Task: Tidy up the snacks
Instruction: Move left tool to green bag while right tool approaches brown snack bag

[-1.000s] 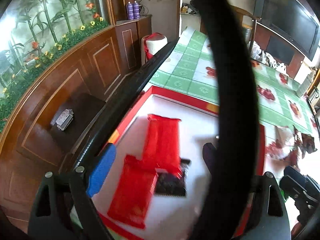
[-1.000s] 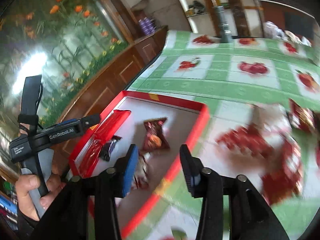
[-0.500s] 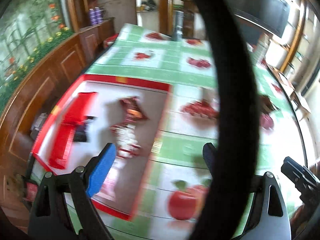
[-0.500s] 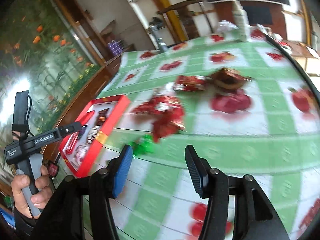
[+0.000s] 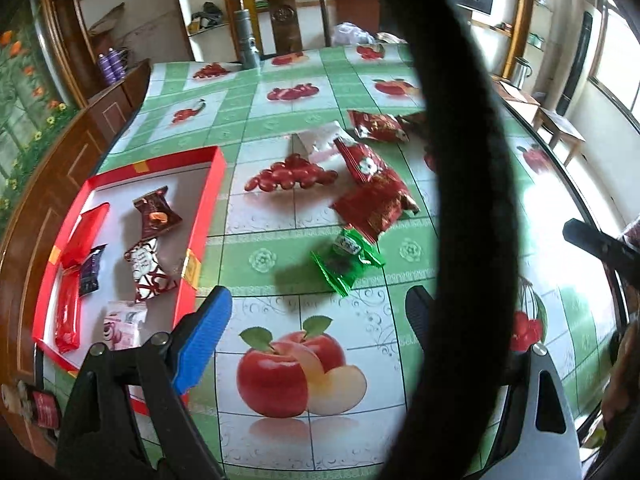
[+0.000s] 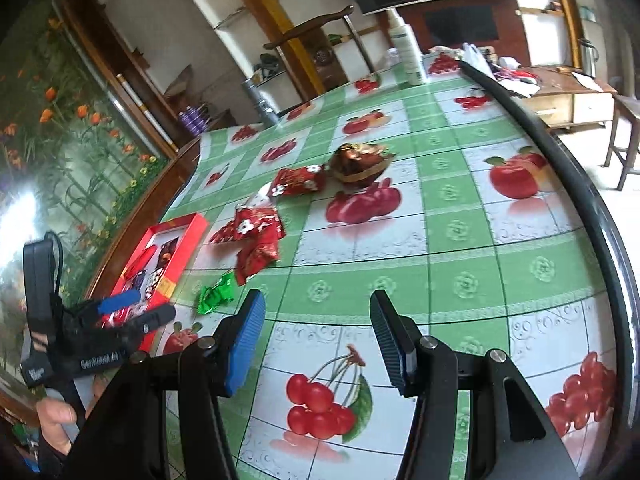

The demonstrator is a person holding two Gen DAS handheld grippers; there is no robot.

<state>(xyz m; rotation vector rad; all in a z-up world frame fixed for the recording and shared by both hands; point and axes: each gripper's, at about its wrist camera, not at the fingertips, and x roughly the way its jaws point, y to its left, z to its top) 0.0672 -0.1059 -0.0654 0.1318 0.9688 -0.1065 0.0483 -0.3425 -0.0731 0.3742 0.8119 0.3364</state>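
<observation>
From the left wrist we see our left gripper (image 5: 316,308) with its jaws spread wide and holding nothing, above the desk (image 5: 280,208). The red box (image 5: 208,196) lies at the desk's left edge, with a brown pack (image 5: 156,212), a red-white pack (image 5: 146,270), a long red pack (image 5: 76,264), a purple pack (image 5: 90,270) and a pink pack (image 5: 122,322) inside. A green pack (image 5: 346,260) lies just ahead of the jaws, apart from the box; red packs (image 5: 372,196) cluster beyond it. A thick black cable (image 5: 460,200) crosses the view's right.

From the right wrist, our right gripper (image 6: 318,334) also has its jaws wide and holds nothing. Bare cloth lies ahead of it. The green pack (image 6: 216,294) sits left of the jaws, the red packs (image 6: 260,240) further on, a brown bag (image 6: 360,164) beyond. The desk's dark rim (image 6: 580,184) curves along the right.
</observation>
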